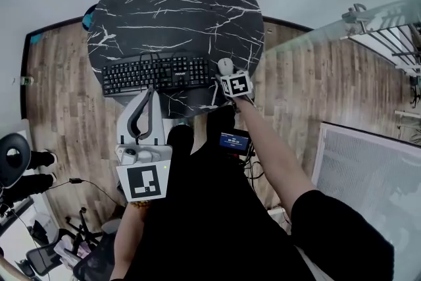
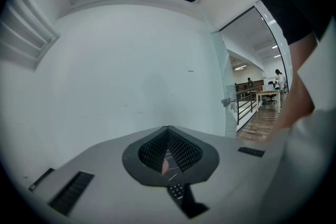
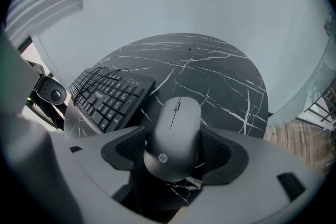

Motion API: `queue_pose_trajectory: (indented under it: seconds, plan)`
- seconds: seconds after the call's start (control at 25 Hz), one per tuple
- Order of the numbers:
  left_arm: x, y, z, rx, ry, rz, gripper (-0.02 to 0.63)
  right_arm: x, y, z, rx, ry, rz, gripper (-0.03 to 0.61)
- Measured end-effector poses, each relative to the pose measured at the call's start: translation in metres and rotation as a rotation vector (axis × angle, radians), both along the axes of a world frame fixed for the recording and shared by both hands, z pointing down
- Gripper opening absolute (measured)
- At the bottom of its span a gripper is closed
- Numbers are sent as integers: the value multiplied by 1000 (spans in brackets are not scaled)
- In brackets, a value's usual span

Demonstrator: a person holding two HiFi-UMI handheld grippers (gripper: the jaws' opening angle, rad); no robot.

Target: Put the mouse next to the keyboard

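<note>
A grey mouse (image 1: 225,66) (image 3: 173,136) lies on the round black marble table (image 1: 177,3) (image 3: 210,71), just off the right end of the black keyboard (image 1: 156,73) (image 3: 107,97). My right gripper (image 1: 225,74) (image 3: 173,150) is shut on the mouse, with a pad against each of its sides. The keyboard sits along the table's near edge, and its cable is coiled on the keys. My left gripper (image 1: 148,94) (image 2: 168,139) hangs at the table's near edge below the keyboard. It is shut and holds nothing.
Wooden floor (image 1: 62,95) surrounds the table. A glass railing (image 1: 368,23) and a white panel (image 1: 368,168) stand to the right. Office chairs (image 1: 20,161) are at the lower left. A small screen device (image 1: 235,140) hangs at the person's front.
</note>
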State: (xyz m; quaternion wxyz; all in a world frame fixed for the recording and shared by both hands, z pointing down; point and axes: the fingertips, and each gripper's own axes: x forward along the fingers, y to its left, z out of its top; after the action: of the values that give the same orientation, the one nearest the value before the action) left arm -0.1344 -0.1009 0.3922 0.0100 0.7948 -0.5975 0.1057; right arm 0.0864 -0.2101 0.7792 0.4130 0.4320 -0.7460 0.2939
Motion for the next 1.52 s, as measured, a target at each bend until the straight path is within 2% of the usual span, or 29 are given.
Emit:
queue_pose_trajectory:
  seconds: [0.44, 0.64, 0.88, 1.08, 1.32, 1.52]
  plan:
    - [-2, 11, -6, 28, 15, -9, 6, 6, 13, -6, -1, 0, 15, 296]
    - [1, 14, -9, 46, 24, -3, 6, 4, 11, -27, 58, -30, 30, 296]
    - [7, 10, -21, 78, 24, 31, 6, -6, -1, -82, 216, -115, 35, 296]
    - [13, 3, -35, 119, 4, 72, 6, -16, -13, -152, 429, -181, 41, 295]
    - [13, -9, -47, 154, 11, 85, 6, -31, -12, -236, 569, -303, 41, 295]
    - [15, -15, -62, 192, 14, 94, 6, -39, -7, -299, 692, -352, 34, 295]
